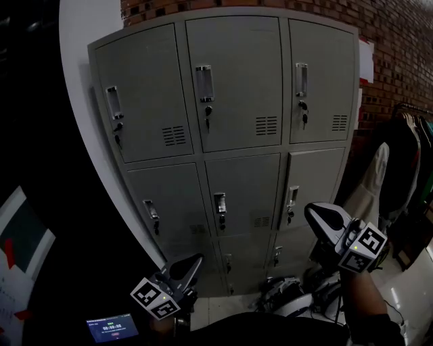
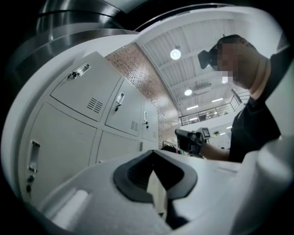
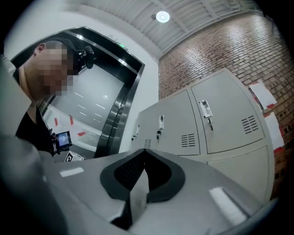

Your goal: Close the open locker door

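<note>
A grey bank of lockers (image 1: 237,81) fills the head view, three columns wide. The middle-row right door (image 1: 318,182) seems to stand slightly ajar along its handle edge, and the other doors look flush. My right gripper (image 1: 323,217) hangs just in front of that door's lower part, jaws shut and holding nothing. Lower down my left gripper (image 1: 191,262) is held before the bottom row, also shut and empty. The left gripper view shows the shut left gripper (image 2: 153,153) against the lockers (image 2: 87,92). The right gripper view shows the shut right gripper (image 3: 144,151) below the upper doors (image 3: 220,119).
A rack of hanging clothes (image 1: 406,169) stands right of the lockers against a brick wall (image 1: 399,47). A white pillar (image 1: 84,20) borders the lockers on the left. A small lit screen (image 1: 111,329) sits at the bottom left. Cluttered items (image 1: 291,297) lie on the floor.
</note>
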### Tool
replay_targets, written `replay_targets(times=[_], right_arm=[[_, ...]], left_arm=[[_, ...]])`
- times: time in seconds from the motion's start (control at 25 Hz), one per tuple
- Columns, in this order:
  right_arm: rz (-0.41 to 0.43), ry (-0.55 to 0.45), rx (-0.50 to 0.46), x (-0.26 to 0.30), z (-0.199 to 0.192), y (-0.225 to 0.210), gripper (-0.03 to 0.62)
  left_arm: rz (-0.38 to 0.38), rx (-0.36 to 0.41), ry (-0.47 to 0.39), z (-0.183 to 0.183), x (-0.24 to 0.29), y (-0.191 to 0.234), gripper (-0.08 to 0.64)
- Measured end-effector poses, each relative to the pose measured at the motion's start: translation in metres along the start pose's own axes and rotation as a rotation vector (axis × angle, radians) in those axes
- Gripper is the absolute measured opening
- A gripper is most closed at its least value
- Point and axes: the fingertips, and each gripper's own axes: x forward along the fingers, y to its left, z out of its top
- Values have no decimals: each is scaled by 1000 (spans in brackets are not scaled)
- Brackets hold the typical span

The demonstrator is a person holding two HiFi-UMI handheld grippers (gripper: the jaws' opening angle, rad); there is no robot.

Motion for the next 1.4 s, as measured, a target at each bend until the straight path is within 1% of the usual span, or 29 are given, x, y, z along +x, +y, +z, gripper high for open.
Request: replay_targets(times=[0.08,0.16,0.24,0.32,0.44,0.6,0.72,0.88,1.04,1.16,1.24,1.4], right_arm=[[34,14,35,-40,0,12,3],[64,32,50,-80,2,22,3],[84,54,61,-114,6,32,3],[101,61,84,-142,14,47,3],[108,52,103,-178,28,74,3],[102,39,129,-219,46,129,3],[87,43,114,-251,57,184,3],[45,48,106,-288,78,260,3],[19,77,118,-321,103,332,3],[12,92,115,-346,125,378,3],[4,96,91,-365,139,404,3],[-17,97,66,-410,161,444,3]], left_arm=[[29,-33,15,-14,-4,-46,0],[55,-61,35,-27,-9,-91,2],[78,-63,57,-31,-15,-130,2],[97,-41,65,-25,-26,-163,2],[128,-7,55,-9,-54,-204,2],[151,9,38,7,-105,-249,2],[135,-6,41,7,-153,-288,2],[102,-48,88,-1,-223,-340,2],[53,-71,122,8,-278,-403,1],[39,-73,105,22,-311,-439,2],[28,-78,84,30,-329,-461,2],[-5,-77,78,29,-352,-513,2]])
